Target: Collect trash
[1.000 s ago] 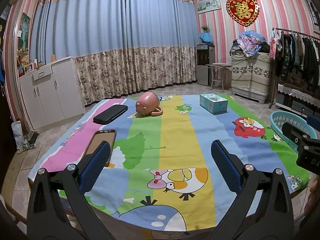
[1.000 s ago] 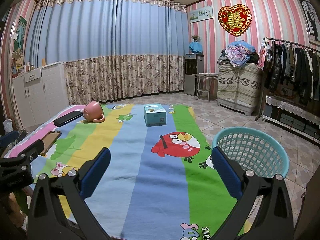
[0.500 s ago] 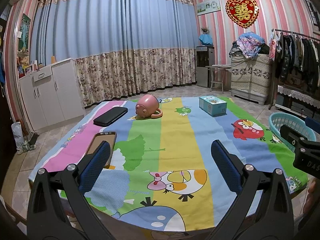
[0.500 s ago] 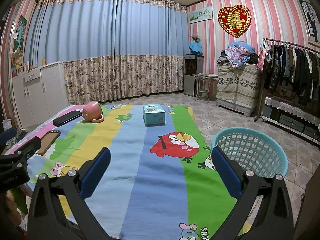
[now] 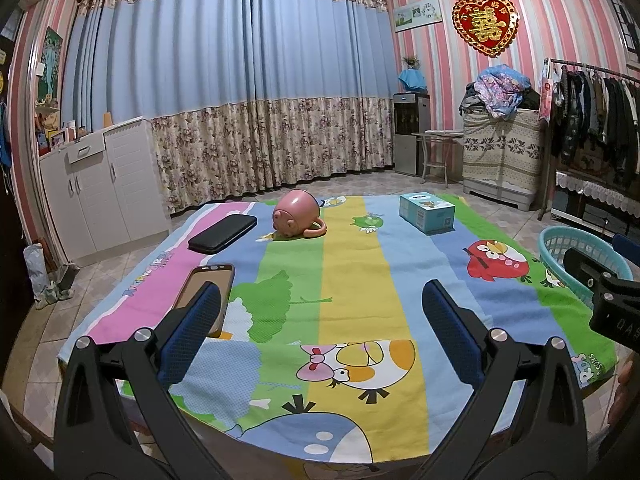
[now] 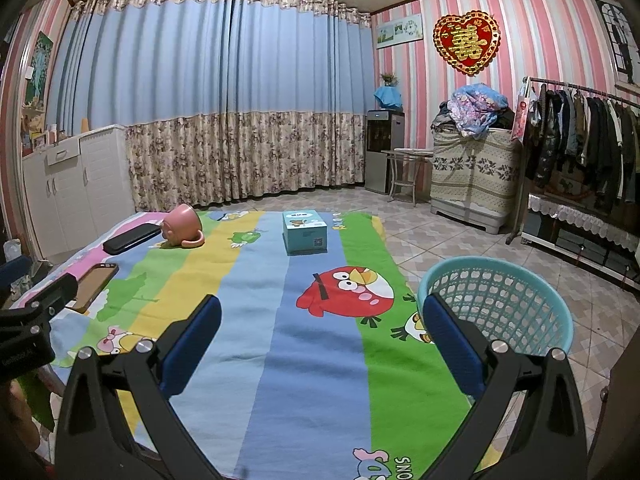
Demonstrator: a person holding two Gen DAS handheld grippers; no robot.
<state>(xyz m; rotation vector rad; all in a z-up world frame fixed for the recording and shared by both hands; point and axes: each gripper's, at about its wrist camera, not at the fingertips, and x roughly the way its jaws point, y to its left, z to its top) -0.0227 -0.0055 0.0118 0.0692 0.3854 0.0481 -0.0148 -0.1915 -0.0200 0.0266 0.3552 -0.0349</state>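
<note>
The left gripper (image 5: 322, 312) is held with its jaws spread wide and nothing between them, low over the near edge of a cartoon-printed cloth (image 5: 360, 280). The right gripper (image 6: 322, 320) is likewise spread wide and empty, over the same cloth further to the right.

Seen from the left gripper, a phone in a brown case (image 5: 208, 284) lies flat just beyond its left fingertip, partly hidden by it. A black case (image 5: 223, 233) is found further ahead and to the left. A pink mug (image 5: 297, 215) lies tipped on its side well ahead, slightly left of centre, its handle resting on the cloth. A light blue box (image 5: 427, 213) sits well ahead to the right.

Seen from the right gripper, the box (image 6: 305, 232) stands well ahead, almost in line with the gap between the fingers. The mug (image 6: 183, 226) and the black case (image 6: 131, 238) are placed far ahead to the left. A teal plastic basket (image 6: 496, 300) stands on the floor just beyond the right fingertip, beside the cloth's right edge, and appears empty.
</note>
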